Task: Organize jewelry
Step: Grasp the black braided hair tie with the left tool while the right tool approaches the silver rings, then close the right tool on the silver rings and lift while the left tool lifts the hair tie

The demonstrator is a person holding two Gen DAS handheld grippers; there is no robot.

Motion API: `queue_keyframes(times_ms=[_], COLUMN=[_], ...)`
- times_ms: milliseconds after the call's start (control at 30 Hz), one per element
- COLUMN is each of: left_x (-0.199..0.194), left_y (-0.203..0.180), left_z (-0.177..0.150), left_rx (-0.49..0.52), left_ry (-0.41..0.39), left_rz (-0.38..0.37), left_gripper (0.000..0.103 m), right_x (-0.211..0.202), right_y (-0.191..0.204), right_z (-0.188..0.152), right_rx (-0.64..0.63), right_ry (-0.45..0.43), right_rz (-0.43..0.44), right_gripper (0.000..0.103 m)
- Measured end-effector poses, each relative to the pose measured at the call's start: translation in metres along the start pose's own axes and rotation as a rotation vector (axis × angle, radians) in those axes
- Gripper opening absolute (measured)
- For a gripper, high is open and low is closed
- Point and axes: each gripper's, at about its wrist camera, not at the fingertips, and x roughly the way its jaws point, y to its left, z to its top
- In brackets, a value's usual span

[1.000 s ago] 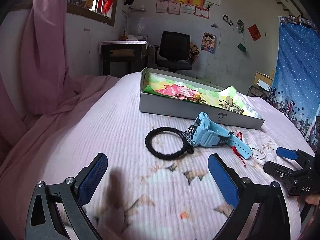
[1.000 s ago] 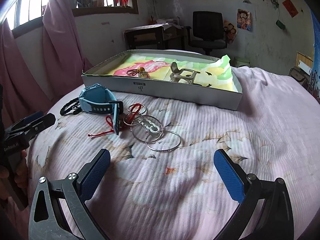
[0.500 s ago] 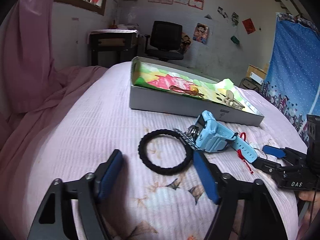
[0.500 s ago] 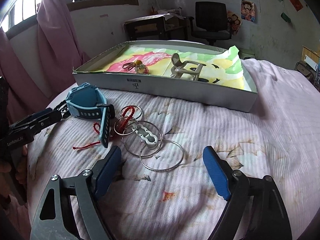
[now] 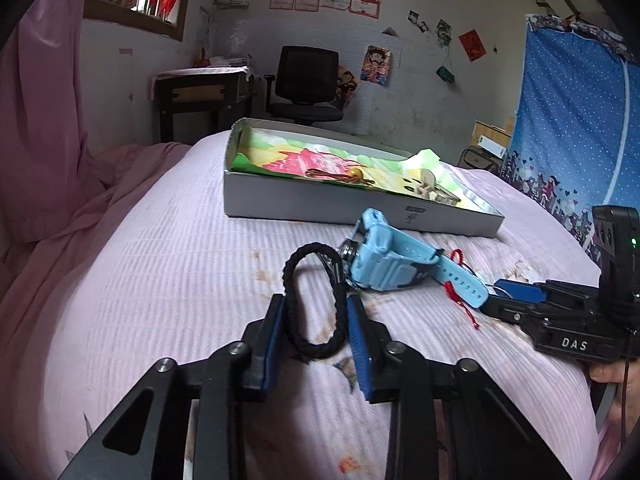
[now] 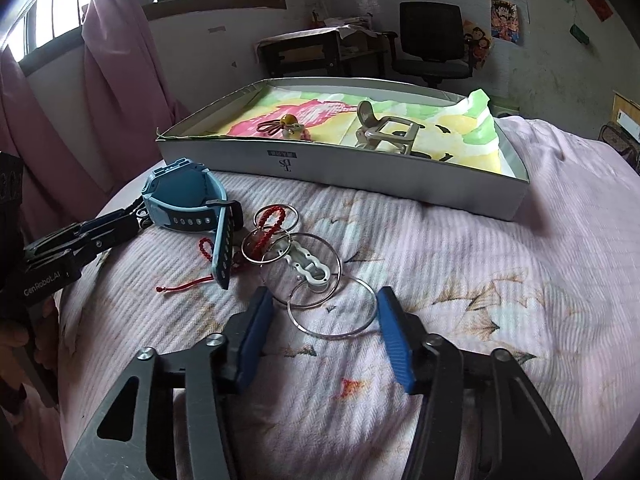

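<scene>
Black braided cord (image 5: pixel 314 300) sits pinched into an oval between my left claw (image 5: pixel 316 332), whose jaws have just been closing onto it. My right claw (image 6: pixel 324 320), also just narrowing, brackets the nearest thin steel bangle (image 6: pixel 333 306) without gripping. Both are mid-pickup, I judge; next comes a lift toward the grey cardboard box (image 6: pixel 400 178) lined with bright crinkled paper beyond.

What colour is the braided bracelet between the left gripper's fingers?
Black, seen best in the left wrist view: braided bracelet.
</scene>
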Motion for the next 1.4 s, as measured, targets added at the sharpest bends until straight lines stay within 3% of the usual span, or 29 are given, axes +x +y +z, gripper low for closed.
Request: queue_keyframes(times_ms=[233,500,667,1233,1400], left_x=[-0.005,-0.019,-0.027,-0.051,-0.051], left_y=[-0.009,-0.018,-0.033,-0.041,-0.043], left_z=[-0.006,-0.019,-0.027,-0.023,-0.023], left_rx=[0.008,-0.052,-0.019,-0.012,-0.011], left_ry=[-0.007,-0.013,-0.015,-0.127,-0.133], left_rz=[0.000,-0.020,-0.025,-0.052,-0.066], left_gripper=[0.017,0.013,0.011,0.010,0.010], right_x=[-0.005,-0.015,-0.023,-0.059,-0.058], right_y=[-0.003,-0.004,-0.004,0.008,0.013], right_z=[-0.005,-0.015,-0.023,-0.015,-0.013], right_rx=[0.026,0.053,0.081,0.017,-0.002], right_ry=[0.000,-0.003,-0.009,-0.197,-0.191], right_rz=[0.011,0.015,0.025,-0.044,-0.035], right_gripper=[0.040,0.040,0.040,0.040,0.040])
